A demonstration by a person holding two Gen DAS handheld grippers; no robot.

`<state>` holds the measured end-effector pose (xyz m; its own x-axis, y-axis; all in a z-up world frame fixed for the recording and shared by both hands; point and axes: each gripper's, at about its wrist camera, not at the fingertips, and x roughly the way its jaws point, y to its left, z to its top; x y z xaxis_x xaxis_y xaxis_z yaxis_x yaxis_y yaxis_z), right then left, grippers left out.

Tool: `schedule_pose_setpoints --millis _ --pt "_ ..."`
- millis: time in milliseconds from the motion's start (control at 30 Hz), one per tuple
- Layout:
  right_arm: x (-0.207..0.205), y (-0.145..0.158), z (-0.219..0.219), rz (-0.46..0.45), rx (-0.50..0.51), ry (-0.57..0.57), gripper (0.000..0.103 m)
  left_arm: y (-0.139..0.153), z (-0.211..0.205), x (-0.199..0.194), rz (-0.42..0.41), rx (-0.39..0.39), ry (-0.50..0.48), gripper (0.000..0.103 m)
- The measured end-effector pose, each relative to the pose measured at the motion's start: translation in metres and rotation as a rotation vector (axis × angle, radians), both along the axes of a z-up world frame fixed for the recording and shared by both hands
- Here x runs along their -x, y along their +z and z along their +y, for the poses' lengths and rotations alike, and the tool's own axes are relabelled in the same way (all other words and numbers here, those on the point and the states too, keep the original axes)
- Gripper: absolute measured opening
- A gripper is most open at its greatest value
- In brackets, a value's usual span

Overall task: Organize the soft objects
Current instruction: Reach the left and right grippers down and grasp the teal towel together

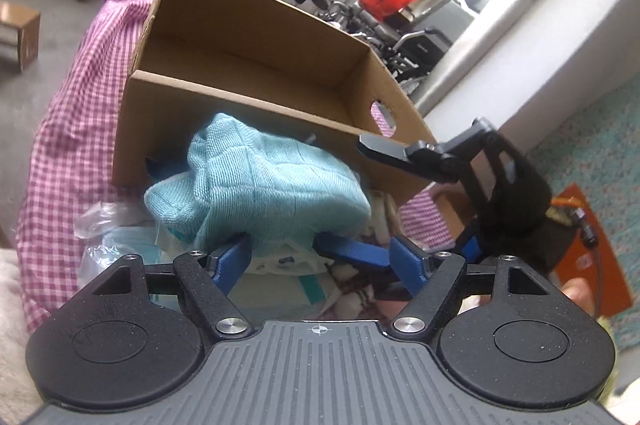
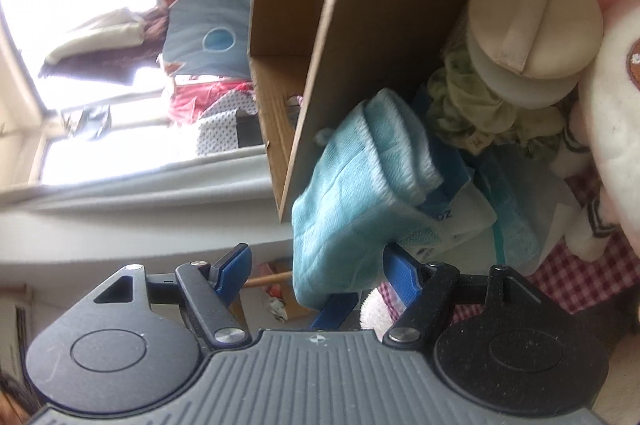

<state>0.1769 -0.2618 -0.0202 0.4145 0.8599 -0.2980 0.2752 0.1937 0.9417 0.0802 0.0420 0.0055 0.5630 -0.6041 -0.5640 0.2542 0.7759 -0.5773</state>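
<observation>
Jaws of both grippers stand spread, each with part of the teal knitted cloth [image 1: 256, 181] between them. On the left gripper [image 1: 318, 247], 1 blue finger touches the cloth's lower edge while the other stands clear. On the right gripper [image 2: 316, 253], the cloth leans against 1 finger and the other is well apart from it, so neither pair pinches it yet.

The cloth sits on top of a heap of soft things on the pink gingham cover [image 1: 60, 129], just in front of the near wall of the cardboard box [image 1: 240, 33]. What shows of the box's inside is bare, so nothing seems to be sorted into it so far.

Beside the cloth lie a round beige puff [image 2: 536, 21], a crumpled green fabric piece [image 2: 480, 113], a plastic packet [image 2: 516, 221] and a white and pink plush toy [image 2: 616, 129], all outside the box.

By my judgement the task is near its start: the first grasp is not yet closed, and the whole heap remains to be put away.
</observation>
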Motion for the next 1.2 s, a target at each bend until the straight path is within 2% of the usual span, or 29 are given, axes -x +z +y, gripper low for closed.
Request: schedule_pose_setpoints --millis 200,367,433,600,667,800,867,933,1033,1100,1167,1200 --pt "-0.007 -0.016 0.0 0.034 -0.076 -0.044 0.076 0.007 0.008 -0.002 -0.018 0.017 0.025 0.076" --pt "-0.005 -0.032 -0.002 0.064 -0.128 -0.091 0.065 0.005 0.009 -0.011 0.003 0.031 0.089 0.074" --pt "-0.004 -0.038 -0.003 0.067 -0.142 -0.104 0.058 0.005 0.011 -0.015 0.02 0.055 0.13 0.072" --pt "-0.002 -0.047 -0.005 0.101 -0.174 -0.098 0.058 0.002 0.022 -0.025 0.097 0.145 0.242 0.072" --pt "-0.001 -0.05 -0.009 0.123 -0.188 -0.105 0.058 0.002 0.024 -0.025 0.116 0.171 0.274 0.069" --pt "0.004 -0.056 -0.009 0.162 -0.205 -0.134 0.058 0.002 0.022 -0.025 0.137 0.153 0.343 0.057" --pt "0.008 -0.058 -0.008 0.17 -0.199 -0.148 0.053 0.003 0.022 -0.025 0.144 0.154 0.373 0.056" --pt "0.008 -0.055 -0.006 0.166 -0.148 -0.136 0.027 0.004 0.021 -0.026 0.148 0.145 0.392 0.057" --pt "0.009 -0.057 -0.004 0.161 -0.128 -0.103 0.019 0.005 0.019 -0.029 0.172 0.123 0.425 0.057" --pt "0.011 -0.057 -0.004 0.151 -0.122 -0.088 0.019 0.004 0.019 -0.032 0.2 0.113 0.458 0.056" --pt "0.013 -0.056 -0.005 0.144 -0.118 -0.083 0.019 0.002 0.018 -0.035 0.228 0.108 0.491 0.048" --pt "0.013 -0.056 -0.006 0.14 -0.115 -0.082 0.019 0.002 0.018 -0.036 0.237 0.099 0.504 0.039"
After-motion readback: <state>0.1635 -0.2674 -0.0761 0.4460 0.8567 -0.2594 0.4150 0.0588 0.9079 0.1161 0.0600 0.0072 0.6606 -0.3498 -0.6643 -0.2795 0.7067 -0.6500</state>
